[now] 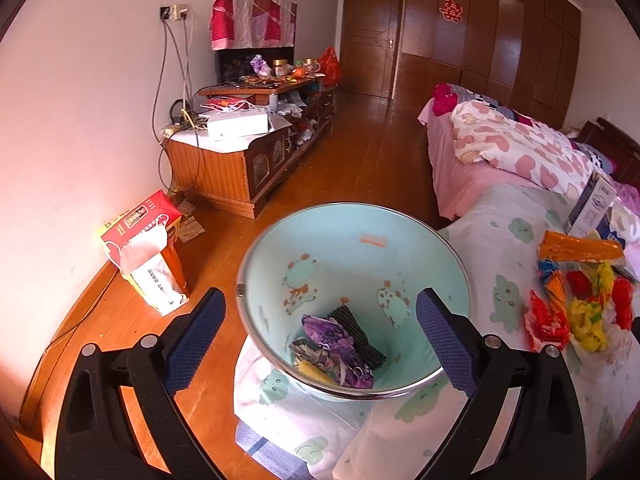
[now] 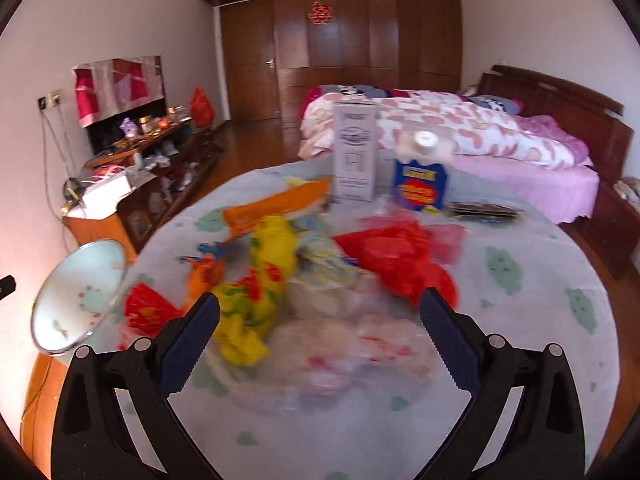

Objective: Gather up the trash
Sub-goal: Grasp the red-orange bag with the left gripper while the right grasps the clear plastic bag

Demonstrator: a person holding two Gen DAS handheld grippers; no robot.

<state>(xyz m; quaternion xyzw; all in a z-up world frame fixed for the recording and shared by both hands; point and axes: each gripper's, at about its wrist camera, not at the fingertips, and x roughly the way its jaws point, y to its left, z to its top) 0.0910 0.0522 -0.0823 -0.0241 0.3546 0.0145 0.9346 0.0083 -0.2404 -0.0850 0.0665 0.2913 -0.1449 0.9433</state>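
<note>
Both jaws wide and empty, mint bin [image 1: 352, 240] holding crumpled purple wrapper [image 1: 340, 346], black packet [image 1: 360, 332]

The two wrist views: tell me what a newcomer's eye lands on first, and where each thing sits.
First comes the heap of bright red, yellow and orange wrappers piled on the cloth-covered table, straight ahead of the open right hand-held gripper. Next is the pale green trash bin at the table's edge, some crumpled wrappers already at its bottom, under the open left hand-held gripper. Behind the heap stand a grey carton and a blue carton.
</note>
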